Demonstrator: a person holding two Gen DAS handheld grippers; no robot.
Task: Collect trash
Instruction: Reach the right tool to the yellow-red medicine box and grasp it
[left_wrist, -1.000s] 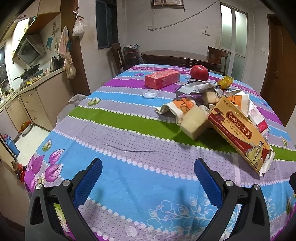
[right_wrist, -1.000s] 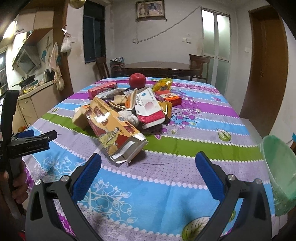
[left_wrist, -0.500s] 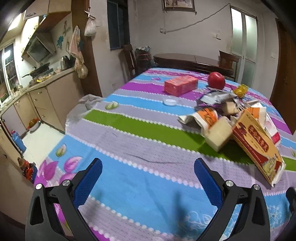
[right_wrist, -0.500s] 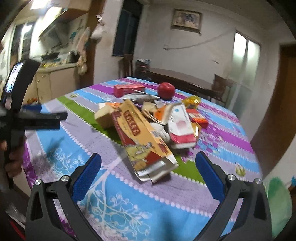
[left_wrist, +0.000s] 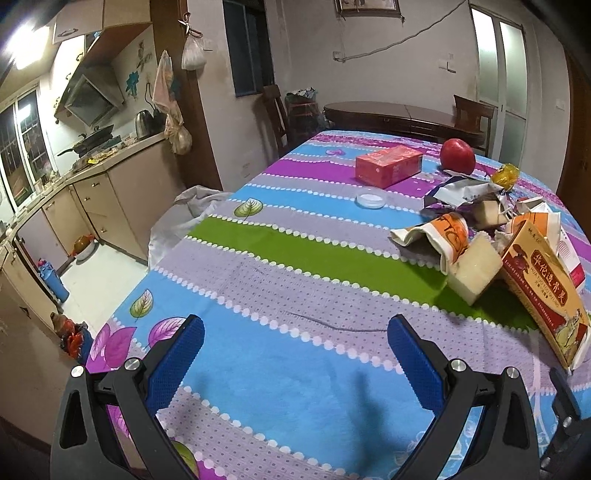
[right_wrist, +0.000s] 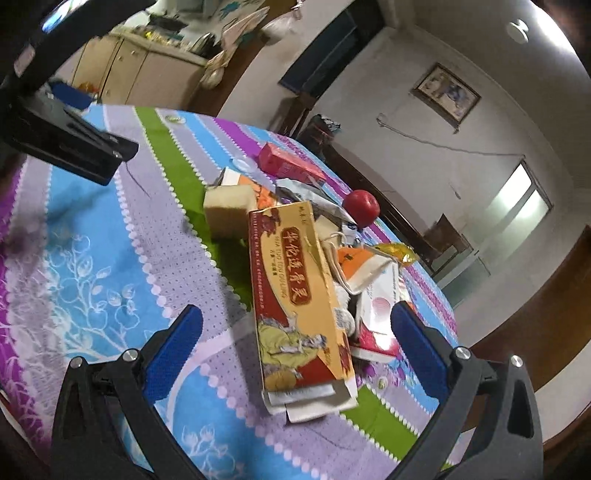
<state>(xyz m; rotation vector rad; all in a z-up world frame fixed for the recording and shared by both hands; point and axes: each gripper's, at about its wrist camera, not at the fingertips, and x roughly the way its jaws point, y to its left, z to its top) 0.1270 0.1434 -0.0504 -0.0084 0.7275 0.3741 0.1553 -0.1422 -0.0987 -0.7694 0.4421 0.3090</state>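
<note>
The trash pile (right_wrist: 317, 258) lies on the striped tablecloth (right_wrist: 110, 258), toward the table's right side as the left wrist view shows it, and nothing in it is held yet. What has changed over the last second is the right gripper (right_wrist: 295, 339): a second ago it looked level across the table with the pile well ahead and a green-lined bin at the right edge of its view; now its view is rolled and tipped down, the bin is out of frame, and the long red-and-gold carton (right_wrist: 295, 295) fills the space between its two blue pads (right_wrist: 173, 343). The jaws stand wide apart, with the carton's open end lying on the cloth between them but not touched by either. That reads as the approach to the first pick, with the carton as the likely target, since it lies on top and nearest.

The left gripper (left_wrist: 295, 358) has shifted little; its view has swung slightly left and back, and it hovers over bare cloth with its jaws also wide and empty, the pile off to its right. Its black body (right_wrist: 66, 140) shows at the upper left of the right wrist view.

Behind the carton sit a pale block (right_wrist: 229, 210), crumpled wrappers, a red-and-white packet (right_wrist: 376, 325), a pink box (left_wrist: 388, 164) and a red apple (left_wrist: 457, 155), the last perhaps not trash at all. The carton is light and open-ended, so a squeeze across its width may crush it
</note>
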